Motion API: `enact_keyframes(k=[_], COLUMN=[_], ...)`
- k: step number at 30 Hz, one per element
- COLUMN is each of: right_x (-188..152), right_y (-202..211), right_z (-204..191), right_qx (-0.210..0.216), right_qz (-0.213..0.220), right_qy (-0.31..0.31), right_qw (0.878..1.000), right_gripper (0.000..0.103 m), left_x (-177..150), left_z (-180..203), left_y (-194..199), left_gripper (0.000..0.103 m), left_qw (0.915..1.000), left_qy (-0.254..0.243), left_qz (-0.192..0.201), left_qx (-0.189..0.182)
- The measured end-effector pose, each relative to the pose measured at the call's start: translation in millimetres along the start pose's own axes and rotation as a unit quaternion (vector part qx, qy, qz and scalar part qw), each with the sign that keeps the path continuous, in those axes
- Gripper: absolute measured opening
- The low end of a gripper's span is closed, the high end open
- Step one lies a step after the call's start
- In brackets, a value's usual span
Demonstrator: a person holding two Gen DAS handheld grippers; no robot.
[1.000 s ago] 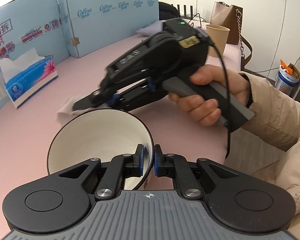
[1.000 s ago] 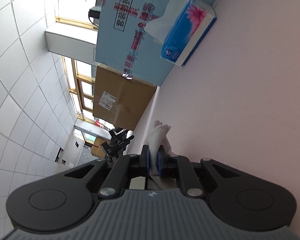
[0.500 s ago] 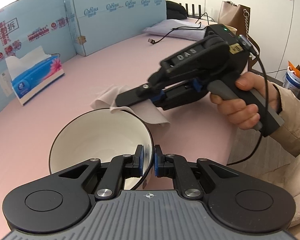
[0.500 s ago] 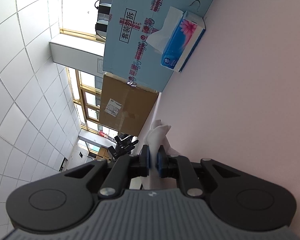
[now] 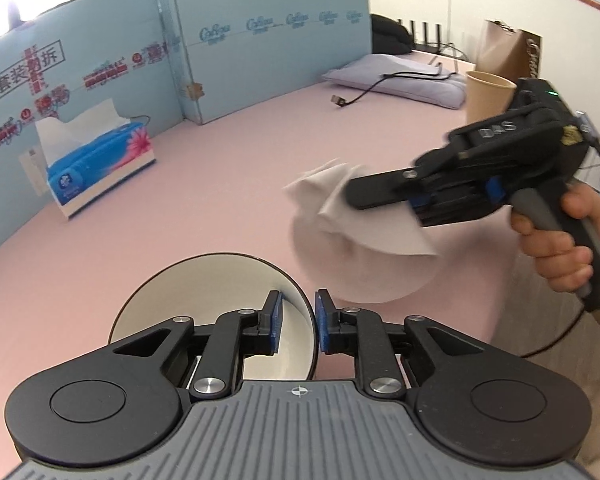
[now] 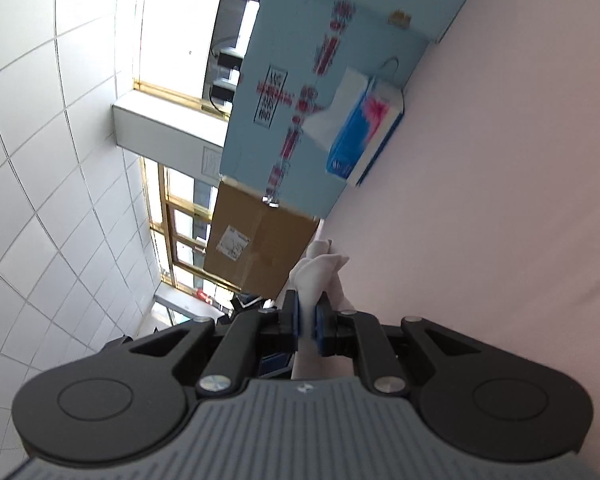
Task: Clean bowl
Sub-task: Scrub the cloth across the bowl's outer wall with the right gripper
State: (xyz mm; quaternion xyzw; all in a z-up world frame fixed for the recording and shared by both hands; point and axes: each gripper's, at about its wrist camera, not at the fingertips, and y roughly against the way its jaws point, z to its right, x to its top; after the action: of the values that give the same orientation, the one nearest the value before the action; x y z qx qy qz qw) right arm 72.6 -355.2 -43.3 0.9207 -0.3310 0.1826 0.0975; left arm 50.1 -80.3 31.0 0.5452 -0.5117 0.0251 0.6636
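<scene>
In the left wrist view a white bowl (image 5: 204, 300) with a dark rim stands on the pink table (image 5: 220, 160), close in front of my left gripper (image 5: 299, 320). The bowl's right rim lies between the jaws, which are opening; the blue pads stand off it on both sides. At the right, a hand holds my right gripper (image 5: 364, 196) level above the table, apart from the bowl and shut on a crumpled white tissue (image 5: 340, 216). The right wrist view is rolled sideways and shows the right gripper (image 6: 307, 320) pinching that tissue (image 6: 320, 268).
A blue tissue box (image 5: 96, 164) stands at the left, also seen as the tissue box (image 6: 364, 132) in the right wrist view. Light blue cardboard panels (image 5: 260, 40) wall the back. A paper cup (image 5: 486, 96), a lavender pillow (image 5: 400, 76) and a black cable (image 5: 360, 96) sit at the far right.
The right gripper has carried the tissue away from the bowl, to the right. The left gripper's jaws have parted from the bowl's rim.
</scene>
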Motion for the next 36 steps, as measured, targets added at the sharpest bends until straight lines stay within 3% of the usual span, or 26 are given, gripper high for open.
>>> enact_keyframes(k=[5, 11, 22, 36], right_x=[-1.7, -4.8, -19.3, 2.7], right_y=[4.1, -0.6, -31.3, -66.2], right_z=[0.5, 2.0, 7.6, 14.1], right_qx=[-0.001, -0.002, 0.028, 0.012], right_qz=[0.004, -0.001, -0.036, -0.051], right_qy=[0.005, 0.005, -0.026, -0.033], right_qw=[1.0, 1.0, 0.999, 0.998], right_gripper=[0.013, 0.013, 0.013, 0.013], left_x=[4.2, -2.8, -18.5, -20.6], left_z=[1.4, 2.2, -2.0, -1.5], left_y=[-5.1, 6.7, 19.2, 16.2], left_gripper=[0.021, 0.009, 0.011, 0.011], left_qw=[1.0, 0.9991, 0.9983, 0.997], left_qy=[-0.002, -0.031, -0.038, -0.058], left_qz=[-0.001, -0.013, -0.009, -0.007], left_qx=[0.004, -0.025, -0.044, -0.051])
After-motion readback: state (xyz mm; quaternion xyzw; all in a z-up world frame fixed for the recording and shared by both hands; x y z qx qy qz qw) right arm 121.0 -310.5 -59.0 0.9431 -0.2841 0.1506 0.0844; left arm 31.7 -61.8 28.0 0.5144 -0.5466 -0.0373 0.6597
